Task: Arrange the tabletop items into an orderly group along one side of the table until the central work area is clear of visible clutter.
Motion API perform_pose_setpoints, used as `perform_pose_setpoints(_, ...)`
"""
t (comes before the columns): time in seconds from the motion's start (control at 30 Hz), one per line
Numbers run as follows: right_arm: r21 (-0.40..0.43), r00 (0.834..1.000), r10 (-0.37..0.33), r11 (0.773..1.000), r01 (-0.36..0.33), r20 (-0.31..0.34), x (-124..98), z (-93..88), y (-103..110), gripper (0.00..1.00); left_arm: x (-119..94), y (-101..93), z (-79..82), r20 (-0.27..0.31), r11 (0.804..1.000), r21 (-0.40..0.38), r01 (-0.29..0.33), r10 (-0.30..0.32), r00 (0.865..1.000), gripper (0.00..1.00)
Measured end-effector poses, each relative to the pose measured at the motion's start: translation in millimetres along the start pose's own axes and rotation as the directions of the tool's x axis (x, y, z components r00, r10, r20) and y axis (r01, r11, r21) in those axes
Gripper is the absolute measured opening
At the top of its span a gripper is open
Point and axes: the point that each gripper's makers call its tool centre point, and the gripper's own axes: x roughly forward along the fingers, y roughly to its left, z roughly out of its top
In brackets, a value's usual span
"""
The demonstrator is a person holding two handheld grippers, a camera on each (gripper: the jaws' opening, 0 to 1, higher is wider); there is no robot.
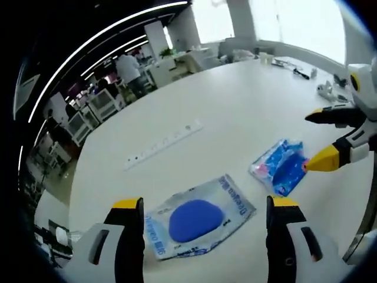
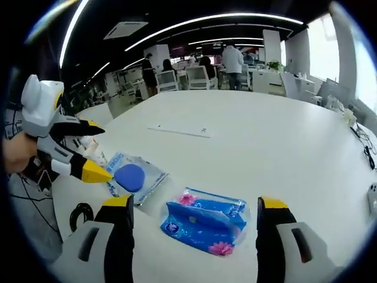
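- Yellow-tipped jaws, left gripper (image 1: 202,206): spread wide, holding nothing, rising either side of the clear pouch in the left gripper view.
- Clear plastic pouch with a blue oval pad (image 1: 197,223): lies flat on the table just ahead of the left gripper, between its two jaws but untouched by them. In the right gripper view the same pouch (image 2: 134,178) sits beside the left gripper's lower tip.
- Yellow-tipped jaws, right gripper (image 2: 193,209): spread, empty, framing the blue packet.
- Blue packet with pink flower print (image 2: 205,224): flat on the table, just ahead of the right gripper's jaws. In the left gripper view it (image 1: 279,166) lies just beside the pouch, with the right gripper (image 1: 315,141) entering from the right, its lower tip at the packet's edge.
- White table (image 1: 247,100): broad, pale, mostly bare around the two items.
- White strip with small markings (image 1: 164,144): lies apart from both items, farther along the table; too small to identify.
- Small items at the far table edge (image 1: 300,72): dark and pale pieces, too small to name.
- Office background: desks, chairs and standing people, well away.
- Step in hand, as judged: each gripper is lined up on one flat item. Both are thin and lie flush, so a good pick would catch a raised edge or corner, closing low and level, rather than pressing down on the middle.
- Placement advice: set the two side by side along one table edge, edges parallel.
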Motion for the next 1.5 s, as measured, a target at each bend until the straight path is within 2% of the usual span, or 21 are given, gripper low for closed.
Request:
perform_pose_setpoints(0.1, 0.009, 1.0, -0.019, 1.0, 0.02, -0.002, -4.9, -6.1, -10.2, 0.84, 4.4, -10.8, 1.7, -0.003, 1.0, 0.004, 0.018, -0.018, 1.0, 0.82)
perform_pose_setpoints(0.17, 0.015, 1.0, -0.03, 0.999, 0.03, 0.002, -7.6, -8.6, -17.8, 0.84, 11.9, -10.9, 2.6, -0.002, 0.999, -0.005, 0.032, -0.032, 0.999, 0.82)
perform_pose_setpoints(0.33, 0.042, 0.999, -0.046, 0.998, 0.045, 0.012, -19.1, -19.1, -31.6, 0.84, 17.8, -30.0, 2.1, 0.018, 0.989, -0.119, 0.086, -0.085, 0.996, 0.82)
perform_pose_setpoints(0.47, 0.054, 0.998, -0.06, 0.997, 0.059, 0.017, -22.4, -31.1, -42.3, 0.82, 26.6, -39.9, -0.5, 0.032, 0.987, -0.112, 0.114, -0.111, 0.993, 0.82)
perform_pose_setpoints(0.53, 0.061, 0.998, -0.064, 0.996, 0.063, 0.017, -26.9, -38.5, -48.1, 0.82, 28.8, -51.4, -4.8, 0.028, 0.979, -0.121, 0.164, -0.162, 0.986, 0.82)
perform_pose_setpoints(0.7, 0.076, 0.997, -0.075, 0.994, 0.075, -0.001, -31.7, -59.2, -59.6, 0.8, 33.3, -60.9, -18.6, 0.028, 0.971, -0.146, 0.189, -0.187, 0.982, 0.81)
perform_pose_setpoints(0.9, 0.1, 0.997, -0.07, 0.993, 0.068, 0.024, -37.3, -71.0, -69.4, 0.78, 41.5, -73.0, -29.1, 0.03, 0.961, -0.171, 0.217, -0.215, 0.976, 0.78)
perform_pose_setpoints(1.1, 0.109, 0.998, -0.061, 0.992, 0.059, 0.016, -31.3, -81.4, -73.5, 0.76, 47.6, -81.8, -34.2, 0.024, 0.955, -0.191, 0.227, -0.226, 0.974, 0.76)
perform_pose_setpoints(1.33, 0.116, 0.999, -0.049, 0.992, 0.046, 0.02, -28.2, -77.0, -72.4, 0.75, 48.8, -87.8, -35.3, 0.028, 0.95, -0.208, 0.234, -0.234, 0.972, 0.74)
perform_pose_setpoints(1.5, 0.115, 1.0, -0.015, 0.993, 0.015, 0.005, -11.4, -75.0, -66.7, 0.71, 53.0, -92.0, -31.5, 0.042, 0.942, -0.222, 0.251, -0.248, 0.968, 0.71)
